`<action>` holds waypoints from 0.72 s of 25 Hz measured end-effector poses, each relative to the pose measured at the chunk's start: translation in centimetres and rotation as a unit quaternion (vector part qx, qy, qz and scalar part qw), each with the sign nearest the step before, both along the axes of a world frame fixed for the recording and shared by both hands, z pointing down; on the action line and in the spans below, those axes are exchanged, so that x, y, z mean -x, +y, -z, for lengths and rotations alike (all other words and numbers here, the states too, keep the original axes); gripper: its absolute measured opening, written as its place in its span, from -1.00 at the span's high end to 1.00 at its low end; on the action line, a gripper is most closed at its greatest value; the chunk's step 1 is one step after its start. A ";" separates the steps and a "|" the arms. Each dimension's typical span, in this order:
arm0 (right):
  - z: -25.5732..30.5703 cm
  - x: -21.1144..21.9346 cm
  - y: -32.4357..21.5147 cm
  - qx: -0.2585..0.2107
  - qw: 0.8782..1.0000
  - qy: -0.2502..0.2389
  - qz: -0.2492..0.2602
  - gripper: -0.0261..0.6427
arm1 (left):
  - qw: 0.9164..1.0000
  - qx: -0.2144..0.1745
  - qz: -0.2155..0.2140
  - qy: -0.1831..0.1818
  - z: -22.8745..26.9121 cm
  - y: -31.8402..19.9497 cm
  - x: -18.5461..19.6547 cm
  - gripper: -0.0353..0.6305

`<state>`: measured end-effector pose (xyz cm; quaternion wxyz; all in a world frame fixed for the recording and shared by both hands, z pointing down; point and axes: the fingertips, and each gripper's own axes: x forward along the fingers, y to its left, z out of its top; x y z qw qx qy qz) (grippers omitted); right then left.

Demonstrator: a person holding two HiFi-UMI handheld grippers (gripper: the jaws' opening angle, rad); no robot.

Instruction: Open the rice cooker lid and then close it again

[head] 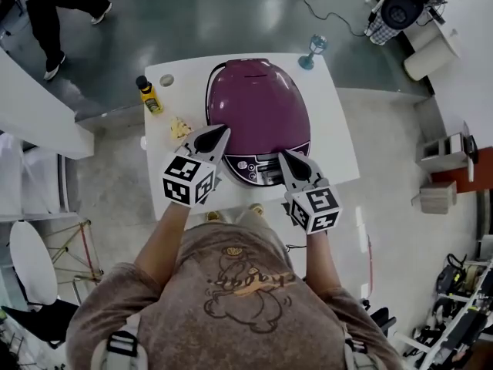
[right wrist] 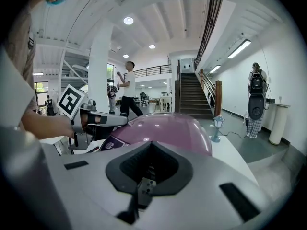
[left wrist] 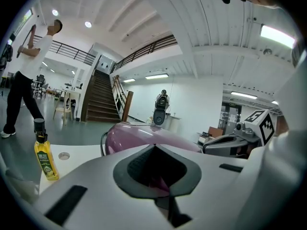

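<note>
Purple and glossy, the rice cooker (head: 258, 106) occupies the middle of the white table (head: 339, 129), with its lid down and its control panel (head: 258, 168) facing the person. From this position alone, it cannot be determined whether the lid has yet to be opened or has already been closed again.

**Tool state**
- The left gripper (head: 222, 132) has its jaws together with nothing between them. Its tip is at the front-left shoulder of the cooker.
- The right gripper (head: 283, 156) is likewise closed and empty. Its tip is just beside the right end of the control panel.

**Reason for placement**
Both tools approach from the panel side, nearly level and pointing slightly down. This is probably because the lid release sits at the front, with the hinge at the far side. Closed jaws form a firm point for pressing a button or for pushing a lid down. Contact with the cooker cannot be confirmed in any view.

**Edges and clearance**
- The cooker base is close to the front edge of the table, so a hard push could slide it.
- The space above the lid is unobstructed, which leaves room for the lid to swing.
- A yellow bottle (head: 149, 95) stands near the far-left corner, and a blue glass (head: 313, 51) stands at the back edge. Both are well apart from the grippers, but the glass is close behind the cooker.
</note>
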<state>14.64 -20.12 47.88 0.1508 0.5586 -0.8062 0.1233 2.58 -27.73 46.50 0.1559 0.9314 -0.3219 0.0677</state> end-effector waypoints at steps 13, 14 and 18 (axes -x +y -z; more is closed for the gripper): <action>-0.2 0.1 0.4 -0.009 1.000 0.016 0.001 0.92 | 1.000 0.007 0.009 0.010 0.5 0.2 0.0 0.83; -0.1 0.1 0.4 -0.009 1.000 0.017 0.000 0.92 | 1.000 0.008 0.007 0.006 0.5 0.1 0.0 0.83; -0.1 0.0 0.4 -0.010 1.000 0.016 -0.002 0.92 | 1.000 0.016 -0.001 0.003 0.5 0.1 -0.1 0.83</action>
